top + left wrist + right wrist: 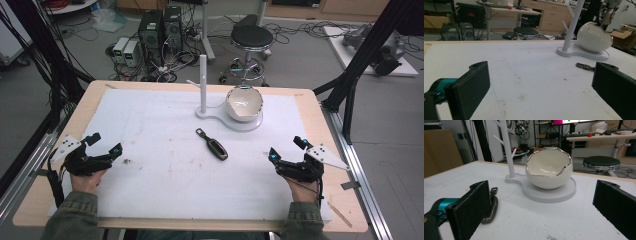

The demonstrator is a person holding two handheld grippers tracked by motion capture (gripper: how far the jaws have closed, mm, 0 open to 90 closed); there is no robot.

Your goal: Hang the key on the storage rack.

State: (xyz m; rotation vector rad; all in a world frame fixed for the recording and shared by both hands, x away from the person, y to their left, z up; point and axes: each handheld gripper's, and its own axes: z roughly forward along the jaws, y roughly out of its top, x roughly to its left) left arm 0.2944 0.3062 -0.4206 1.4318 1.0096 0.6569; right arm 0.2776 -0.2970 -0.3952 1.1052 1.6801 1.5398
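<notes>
Key fob half hidden behind fingers.

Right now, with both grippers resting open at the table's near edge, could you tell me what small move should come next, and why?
Probably ease the right gripper forward and leftward toward the dark key fob: its jaws stand open, and the fob lies loose on the white mat, nearer to it than to the left gripper.

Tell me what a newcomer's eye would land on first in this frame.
Likely the white egg-shaped bowl with a jagged silver rim, sitting on a white stand with a pegged post at the far middle of the table. Next, the dark car key fob lying alone mid-table, with the open left gripper and right gripper resting at either side.
</notes>
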